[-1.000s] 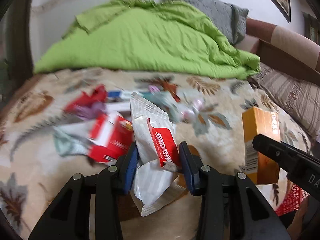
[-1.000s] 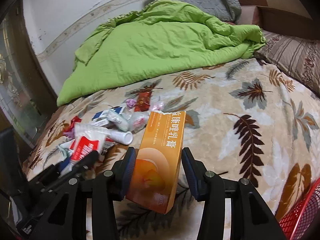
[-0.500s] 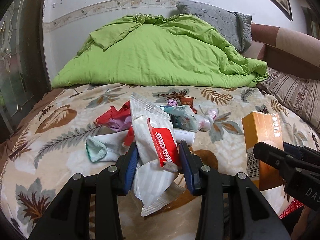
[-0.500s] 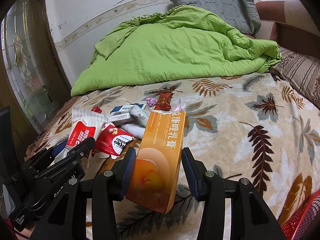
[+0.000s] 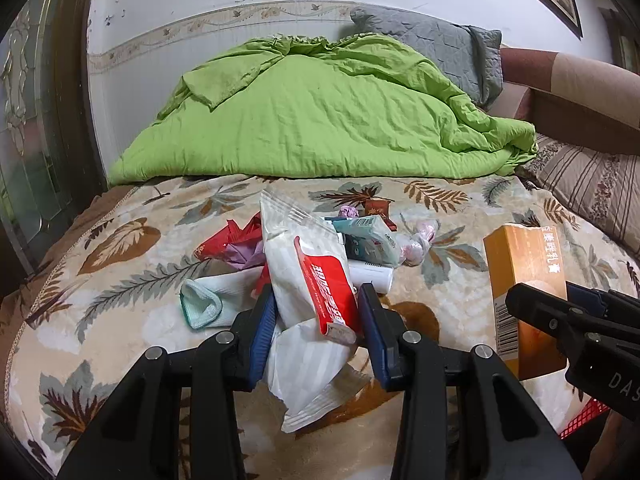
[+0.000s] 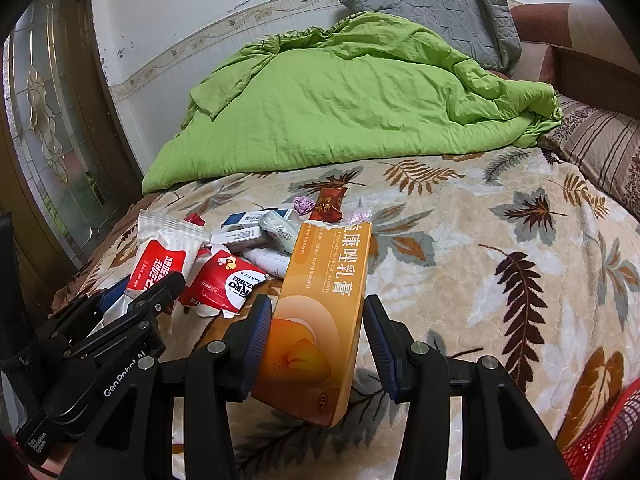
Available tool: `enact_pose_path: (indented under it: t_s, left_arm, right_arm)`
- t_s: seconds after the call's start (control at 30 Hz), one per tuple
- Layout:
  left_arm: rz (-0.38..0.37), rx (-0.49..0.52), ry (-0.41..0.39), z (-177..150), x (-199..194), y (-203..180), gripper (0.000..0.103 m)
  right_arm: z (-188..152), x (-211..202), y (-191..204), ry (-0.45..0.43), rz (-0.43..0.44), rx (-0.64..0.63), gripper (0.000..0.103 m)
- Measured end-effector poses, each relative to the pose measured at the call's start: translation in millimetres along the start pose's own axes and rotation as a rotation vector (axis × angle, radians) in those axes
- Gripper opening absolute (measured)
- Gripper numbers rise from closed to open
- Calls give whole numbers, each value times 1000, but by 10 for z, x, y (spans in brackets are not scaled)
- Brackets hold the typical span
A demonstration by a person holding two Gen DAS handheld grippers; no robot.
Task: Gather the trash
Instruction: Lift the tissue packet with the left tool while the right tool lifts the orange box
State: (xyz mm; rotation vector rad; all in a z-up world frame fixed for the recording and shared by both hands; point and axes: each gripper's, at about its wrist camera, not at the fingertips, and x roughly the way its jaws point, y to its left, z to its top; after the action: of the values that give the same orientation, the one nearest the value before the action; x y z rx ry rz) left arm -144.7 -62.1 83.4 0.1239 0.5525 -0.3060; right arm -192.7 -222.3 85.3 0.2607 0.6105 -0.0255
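Note:
My left gripper (image 5: pixel 316 312) is shut on a white plastic wrapper with a red label (image 5: pixel 308 280), held upright above the bed. My right gripper (image 6: pixel 316 320) is shut on an orange cardboard box (image 6: pixel 324 296), its torn top end pointing away from me. The box (image 5: pixel 524 276) shows again at the right of the left wrist view, and the wrapper (image 6: pixel 160 256) at the left of the right wrist view. More trash lies in a heap on the leaf-patterned blanket (image 6: pixel 480 240): a red and white packet (image 6: pixel 224 280), small boxes (image 6: pixel 256 224), a white tube (image 6: pixel 268 258), sweet wrappers (image 6: pixel 328 204).
A crumpled green duvet (image 5: pixel 320 120) and a grey pillow (image 5: pixel 432 40) fill the back of the bed. A pale sock (image 5: pixel 208 300) lies left of the heap. A red mesh basket (image 6: pixel 608 440) sits at the lower right. A glazed door (image 6: pixel 52 140) stands at the left.
Both views have swung upward, so the wall and light switches now show. The trash heap has slid lower and nearer in frame. Both grips are unchanged.

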Motion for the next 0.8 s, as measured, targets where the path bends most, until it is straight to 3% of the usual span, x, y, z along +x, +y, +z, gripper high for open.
enact_pose_path:
  t_s: [0.8]
  left_arm:
    - [-17, 1, 2, 6, -16, 28, 40]
  right_arm:
    - [-63, -275, -21, -21, 34, 14, 51]
